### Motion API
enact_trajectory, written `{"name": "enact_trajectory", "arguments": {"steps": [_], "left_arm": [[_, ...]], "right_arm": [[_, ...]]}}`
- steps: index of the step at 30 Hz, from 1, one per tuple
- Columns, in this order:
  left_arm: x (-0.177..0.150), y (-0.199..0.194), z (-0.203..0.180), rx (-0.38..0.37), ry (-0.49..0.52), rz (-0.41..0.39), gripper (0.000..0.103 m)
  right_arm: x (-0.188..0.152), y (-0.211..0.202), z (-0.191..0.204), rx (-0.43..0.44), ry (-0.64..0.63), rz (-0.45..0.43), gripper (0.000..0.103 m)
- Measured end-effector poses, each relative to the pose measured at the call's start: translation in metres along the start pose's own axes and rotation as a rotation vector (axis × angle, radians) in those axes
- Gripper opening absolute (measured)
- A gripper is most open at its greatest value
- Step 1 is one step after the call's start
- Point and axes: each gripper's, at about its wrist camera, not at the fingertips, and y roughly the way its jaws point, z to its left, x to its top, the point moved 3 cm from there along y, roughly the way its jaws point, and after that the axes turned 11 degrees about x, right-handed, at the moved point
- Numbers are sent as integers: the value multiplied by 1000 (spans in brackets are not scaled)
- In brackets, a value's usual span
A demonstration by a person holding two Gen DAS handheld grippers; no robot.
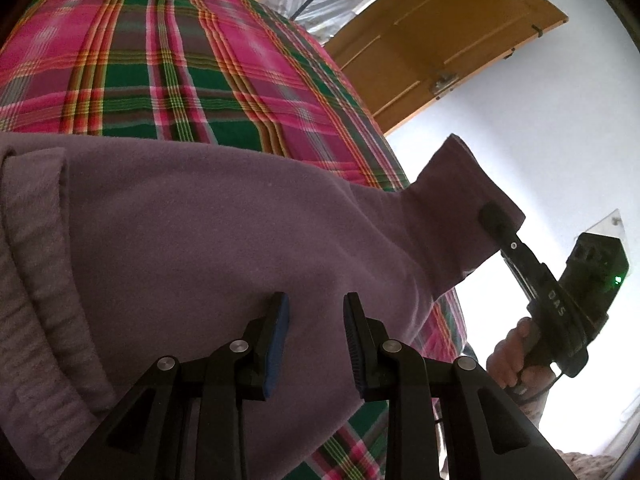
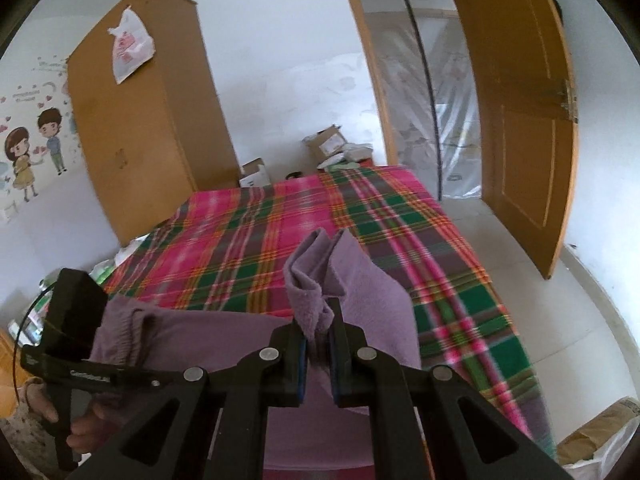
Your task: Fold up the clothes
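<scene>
A purple fleece garment (image 1: 208, 232) with a ribbed waistband (image 1: 28, 280) lies on a bed under a pink and green plaid blanket (image 1: 180, 64). In the left wrist view my left gripper (image 1: 316, 298) hovers over the garment's middle, open, with nothing pinched between its fingers. One end of the cloth is lifted off the bed's edge, and the right gripper (image 1: 494, 216) holds it. In the right wrist view my right gripper (image 2: 318, 316) is shut on that bunched purple end (image 2: 320, 272). The left gripper's body (image 2: 76, 316) and a hand (image 2: 80, 428) sit by the waistband.
A wooden wardrobe (image 2: 152, 128) stands beyond the bed's far left corner. An open wooden door (image 2: 520, 120) is on the right, with pale floor (image 2: 580, 320) beside the bed. Cardboard boxes (image 2: 328, 142) lie past the far end, and a bag (image 2: 600, 436) sits at the lower right.
</scene>
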Motion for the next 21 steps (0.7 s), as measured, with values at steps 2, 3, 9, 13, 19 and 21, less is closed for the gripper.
{"name": "enact_trajectory", "arguments": {"steps": [2, 3, 9, 13, 19, 21], "left_arm": [[-1, 0, 0, -3, -2, 0, 29], [-1, 0, 0, -5, -3, 0, 29], [-3, -3, -3, 23, 23, -15, 29], [-5, -11, -3, 14, 12, -33, 29], [-6, -28, 1, -1, -5, -70, 29], [-7, -30, 3, -2, -8, -70, 29]], "right_arm": [[0, 3, 9, 21, -9, 4, 9], [0, 4, 14, 31, -18, 6, 9], [-7, 12, 37, 76, -45, 26, 9], [-11, 20, 52, 103, -60, 38, 9], [-19, 38, 72, 140, -79, 73, 9], [-23, 43, 77, 147, -85, 86, 9]]}}
